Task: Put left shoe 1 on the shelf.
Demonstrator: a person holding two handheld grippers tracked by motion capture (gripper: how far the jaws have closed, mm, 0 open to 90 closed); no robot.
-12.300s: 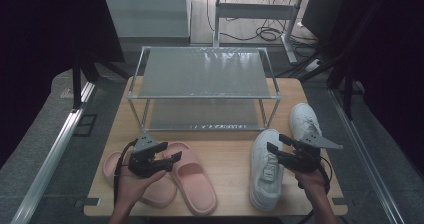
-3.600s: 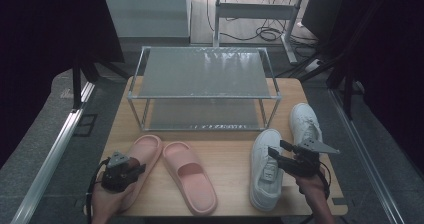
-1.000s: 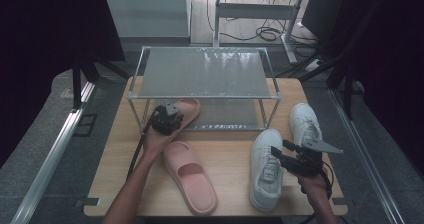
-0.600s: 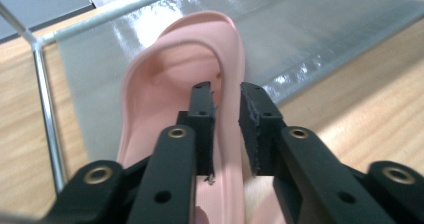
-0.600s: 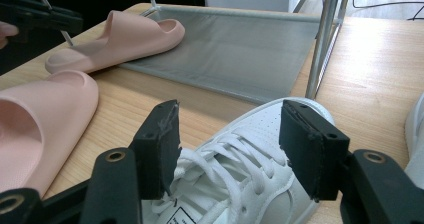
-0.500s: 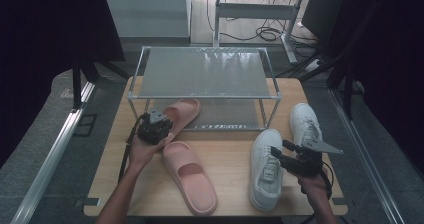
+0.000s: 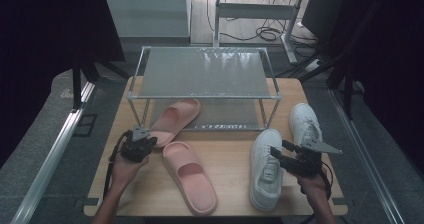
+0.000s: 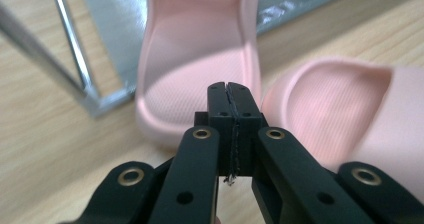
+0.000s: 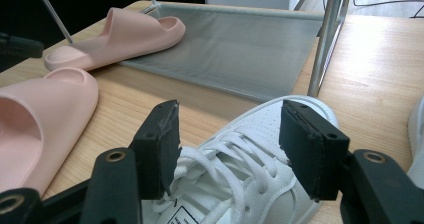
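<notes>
A pink slipper (image 7: pixel 174 118) lies with its toe on the lower shelf (image 7: pixel 227 113) of a metal rack and its heel on the table. My left gripper (image 7: pixel 141 138) sits just behind that heel. In the left gripper view its jaws (image 8: pixel 231 86) have just been closing and now meet with nothing between them, apart from the slipper's heel (image 8: pixel 200 64). The second pink slipper (image 7: pixel 190 176) lies on the table to the right. My right gripper (image 7: pixel 276 159) hovers open over a white sneaker (image 7: pixel 265 166), its pads (image 9: pixel 162 144) on either side of the laces (image 9: pixel 235 169).
The two-shelf rack (image 7: pixel 205 79) takes up the back half of the wooden table (image 7: pixel 230 144). A second white sneaker (image 7: pixel 305 124) stands at the right, beside the rack's leg (image 7: pixel 267 115). Dark floor and cables lie beyond.
My left gripper has let go of the pink slipper's heel, drawn back toward the front left and shut. The slipper stays on the lower shelf. The right gripper has not moved.
</notes>
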